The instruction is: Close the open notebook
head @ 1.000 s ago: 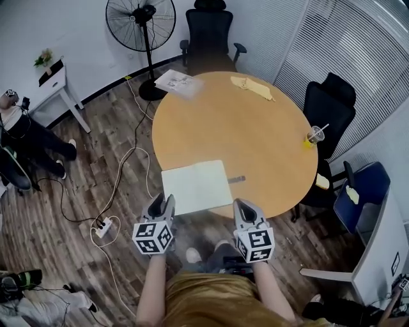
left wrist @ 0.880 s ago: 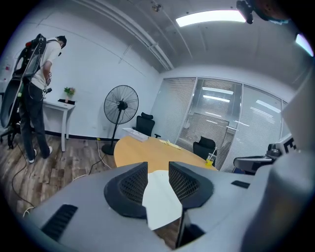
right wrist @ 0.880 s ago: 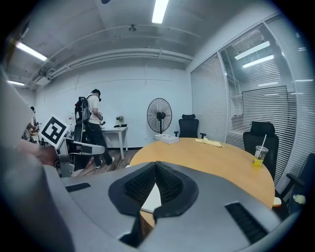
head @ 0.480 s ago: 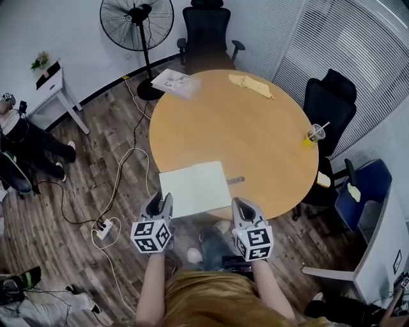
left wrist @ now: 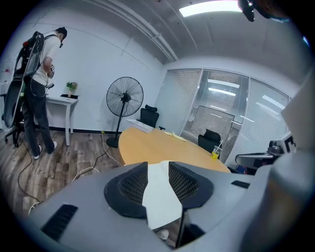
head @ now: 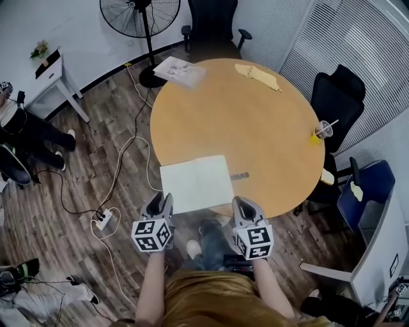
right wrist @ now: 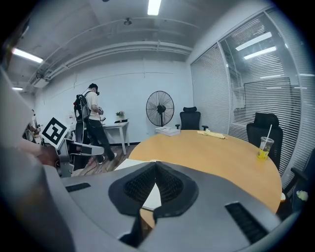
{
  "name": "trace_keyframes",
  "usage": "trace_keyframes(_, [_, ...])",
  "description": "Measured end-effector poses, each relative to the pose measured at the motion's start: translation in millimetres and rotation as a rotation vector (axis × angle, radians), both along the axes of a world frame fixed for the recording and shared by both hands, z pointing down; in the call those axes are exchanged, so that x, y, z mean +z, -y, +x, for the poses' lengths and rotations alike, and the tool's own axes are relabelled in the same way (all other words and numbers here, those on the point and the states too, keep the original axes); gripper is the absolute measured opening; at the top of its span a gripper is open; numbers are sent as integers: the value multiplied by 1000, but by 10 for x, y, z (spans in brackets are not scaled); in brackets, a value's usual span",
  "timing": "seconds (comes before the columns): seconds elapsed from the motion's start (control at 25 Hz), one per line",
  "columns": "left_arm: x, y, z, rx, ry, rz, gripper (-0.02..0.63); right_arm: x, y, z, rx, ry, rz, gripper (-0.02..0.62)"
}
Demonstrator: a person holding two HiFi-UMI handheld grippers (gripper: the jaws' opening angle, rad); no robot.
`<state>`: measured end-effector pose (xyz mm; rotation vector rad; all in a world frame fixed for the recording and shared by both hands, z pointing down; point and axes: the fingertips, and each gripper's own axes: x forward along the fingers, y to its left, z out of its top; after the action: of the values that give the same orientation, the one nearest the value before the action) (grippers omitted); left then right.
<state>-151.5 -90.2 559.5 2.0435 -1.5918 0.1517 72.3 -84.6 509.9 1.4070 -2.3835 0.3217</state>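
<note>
One notebook (head: 195, 184) is seen lying open, white pages up, at the near rim of the round bench (head: 255, 128). Two grippers are held level with its near edge, one on either side. On the left gripper (head: 160, 203), the fingers (left wrist: 133, 184) are kept well apart; the white page is seen through the gap, and nothing is clamped. On the right gripper (head: 245, 205), the fingers (right wrist: 140, 184) are brought together at the tips, with nothing gripped. One small dark object (head: 239, 175), too small to be identified, is spotted just right of the notebook. Farther off, one cup with a straw (head: 323, 131), one yellow cloth (head: 255, 75) and one stack of papers (head: 179, 71) are counted. One fan (head: 140, 13) is seen beyond the bench.
</note>
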Motion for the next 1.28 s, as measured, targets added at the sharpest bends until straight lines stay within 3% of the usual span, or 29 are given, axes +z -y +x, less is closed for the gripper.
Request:
trace_keyframes(0.32, [221, -13, -15, -9, -2, -51, 149, 166, 66, -60, -40, -58, -31, 12])
trace_keyframes(1.28, [898, -270, 21, -33, -31, -209, 149, 547, 142, -145, -104, -64, -130, 12])
